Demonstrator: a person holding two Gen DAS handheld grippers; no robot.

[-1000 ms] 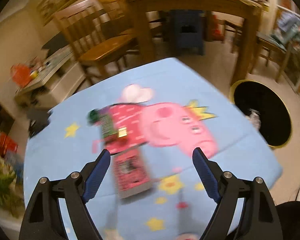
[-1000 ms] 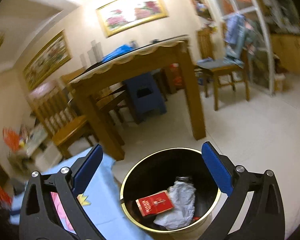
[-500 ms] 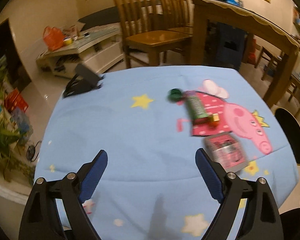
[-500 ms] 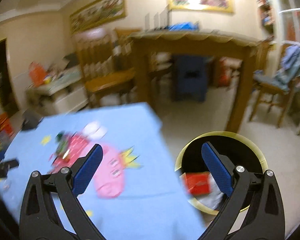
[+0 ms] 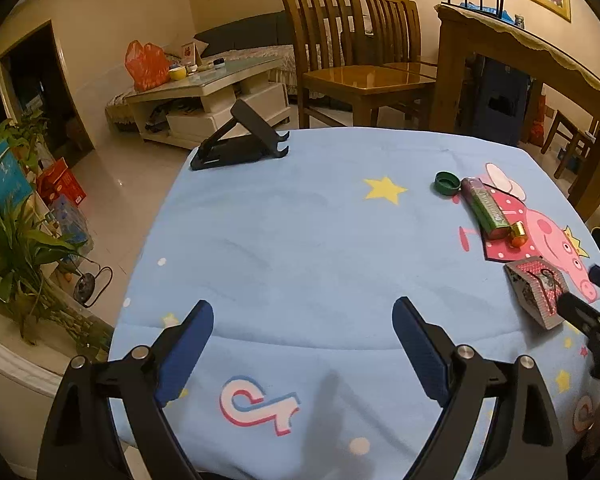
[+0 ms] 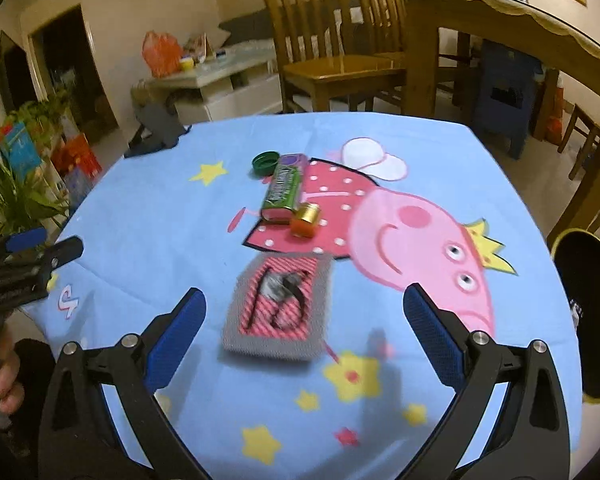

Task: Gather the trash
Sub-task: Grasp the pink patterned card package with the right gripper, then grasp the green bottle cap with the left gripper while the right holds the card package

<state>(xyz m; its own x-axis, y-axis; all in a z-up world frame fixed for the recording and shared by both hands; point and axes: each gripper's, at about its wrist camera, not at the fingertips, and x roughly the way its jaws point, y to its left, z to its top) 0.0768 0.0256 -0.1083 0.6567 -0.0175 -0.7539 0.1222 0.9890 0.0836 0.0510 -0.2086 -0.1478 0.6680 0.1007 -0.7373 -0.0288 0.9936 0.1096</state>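
Right wrist view shows the right gripper with its fingers spread wide and holding nothing, just above a pink and grey box lying flat on the blue table. Farther off lie a green pack, a green cap and a small gold cap. The black bin stands at the right. The left gripper is spread wide and empty too.

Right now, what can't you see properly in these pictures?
- Trash bin: right wrist view, cut off by the frame edge; inside too dark.
- Pink patterned box: right wrist view, motion-blurred, print unreadable.
- Right gripper: left wrist view, cut off at the frame edge.
- Green pack: lettering too small.
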